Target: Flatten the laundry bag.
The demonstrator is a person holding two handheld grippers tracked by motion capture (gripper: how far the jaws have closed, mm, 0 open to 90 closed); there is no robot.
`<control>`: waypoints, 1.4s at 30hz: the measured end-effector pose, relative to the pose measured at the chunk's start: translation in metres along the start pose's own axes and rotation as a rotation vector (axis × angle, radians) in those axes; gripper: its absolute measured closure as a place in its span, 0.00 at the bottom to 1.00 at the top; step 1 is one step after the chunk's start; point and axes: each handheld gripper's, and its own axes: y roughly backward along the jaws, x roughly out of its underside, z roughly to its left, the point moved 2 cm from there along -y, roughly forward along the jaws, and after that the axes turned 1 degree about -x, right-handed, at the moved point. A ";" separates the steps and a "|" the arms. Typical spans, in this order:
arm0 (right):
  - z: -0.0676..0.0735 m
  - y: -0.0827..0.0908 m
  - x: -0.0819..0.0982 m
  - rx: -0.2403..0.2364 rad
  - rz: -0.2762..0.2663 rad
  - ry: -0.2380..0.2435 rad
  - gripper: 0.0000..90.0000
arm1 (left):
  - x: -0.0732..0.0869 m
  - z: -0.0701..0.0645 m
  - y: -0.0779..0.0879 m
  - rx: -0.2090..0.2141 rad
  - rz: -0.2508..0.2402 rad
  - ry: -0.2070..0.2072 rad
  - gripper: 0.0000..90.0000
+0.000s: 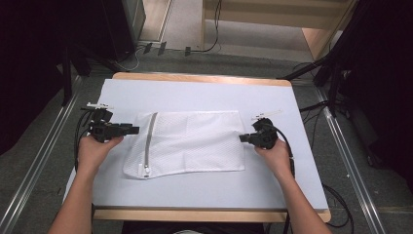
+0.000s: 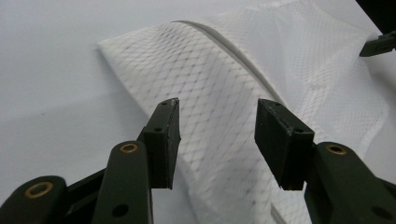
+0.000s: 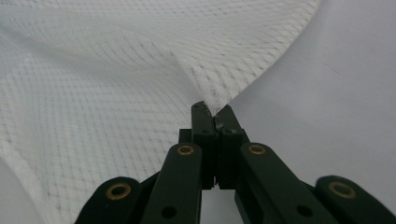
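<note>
Flat on the white table (image 1: 195,195) lay a white mesh bag (image 1: 195,141), its grey zip (image 1: 150,139) running near its left end.

At the left, the left gripper (image 1: 132,129) sat level with the table at the bag's left edge, held in the left hand (image 1: 95,148). Its fingers (image 2: 163,135) stood spread apart. In the left gripper view the mesh lay below and beyond the gap between them, with the zip curving away past the far finger; neither pad pressed on the cloth, though whether the tips brushed it could not be told.

At the right, the right gripper (image 1: 242,138) met the bag's right edge, held in the right hand (image 1: 275,156). Its fingers (image 3: 203,121) were pressed together, pinching the mesh at that edge. In the right gripper view the cloth gathered into a small peak right at the tips and fanned out from there, up and to the left, with bare table to the right.
</note>
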 end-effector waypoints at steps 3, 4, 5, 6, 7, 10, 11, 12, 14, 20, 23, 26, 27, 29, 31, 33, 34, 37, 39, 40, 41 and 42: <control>-0.021 0.011 0.007 0.029 -0.007 -0.041 1.00 | 0.000 -0.002 -0.003 0.002 0.008 -0.004 0.57; -0.021 0.011 0.007 0.029 -0.007 -0.041 1.00 | 0.000 -0.002 -0.004 0.003 0.014 -0.011 0.57; -0.030 0.014 0.008 0.050 -0.016 -0.053 1.00 | -0.001 -0.004 -0.006 0.003 0.015 -0.010 0.57; -0.034 0.014 0.007 0.058 -0.017 -0.059 1.00 | -0.001 -0.006 -0.008 0.003 0.026 -0.022 0.57; -0.034 0.014 0.007 0.058 -0.017 -0.059 1.00 | -0.001 -0.006 -0.008 0.003 0.026 -0.022 0.57; -0.046 0.013 0.002 0.096 -0.019 -0.072 1.00 | -0.002 -0.009 -0.013 0.005 0.034 -0.031 0.57; -0.048 0.012 0.000 0.103 -0.022 -0.088 1.00 | -0.002 -0.010 -0.015 0.007 0.039 -0.034 0.57; -0.050 0.011 0.000 0.102 -0.021 -0.095 0.98 | -0.003 -0.011 -0.018 0.011 0.044 -0.036 0.57; -0.049 0.010 0.000 0.107 -0.019 -0.086 0.96 | -0.004 -0.013 -0.023 0.015 0.051 -0.044 0.57; -0.032 0.029 0.002 0.129 -0.100 -0.053 0.78 | -0.014 -0.012 -0.031 0.030 0.054 -0.048 0.58; -0.019 0.041 0.009 0.117 -0.139 -0.053 0.76 | -0.021 -0.011 -0.037 0.017 0.070 -0.057 0.57; -0.008 0.045 0.021 0.110 -0.144 -0.034 0.72 | -0.027 -0.006 -0.045 0.003 0.085 -0.050 0.57; -0.003 0.045 0.031 0.112 -0.130 -0.027 0.70 | -0.028 -0.005 -0.046 0.000 0.089 -0.054 0.57; -0.002 0.044 0.036 0.110 -0.122 -0.028 0.69 | -0.029 -0.003 -0.051 -0.004 0.087 -0.056 0.57; 0.000 0.041 0.044 0.111 -0.102 -0.029 0.67 | -0.030 -0.002 -0.057 0.002 0.095 -0.050 0.57; 0.000 0.037 0.051 0.118 -0.075 -0.036 0.65 | -0.030 -0.001 -0.062 0.004 0.096 -0.055 0.57; 0.000 0.036 0.054 0.119 -0.060 -0.042 0.64 | -0.031 -0.001 -0.064 0.007 0.101 -0.056 0.57; -0.001 0.034 0.061 0.131 -0.026 -0.045 0.61 | -0.032 0.001 -0.072 0.005 0.109 -0.057 0.60; 0.001 0.038 0.067 0.154 -0.009 -0.048 0.61 | -0.032 0.000 -0.076 0.006 0.106 -0.057 0.62; 0.001 0.038 0.067 0.154 -0.009 -0.048 0.61 | -0.033 0.000 -0.078 0.007 0.112 -0.062 0.62; 0.002 0.039 0.071 0.154 -0.011 -0.046 0.61 | -0.033 0.000 -0.081 0.011 0.115 -0.065 0.66; 0.002 0.039 0.071 0.154 -0.011 -0.046 0.61 | -0.034 -0.001 -0.083 0.011 0.123 -0.071 0.66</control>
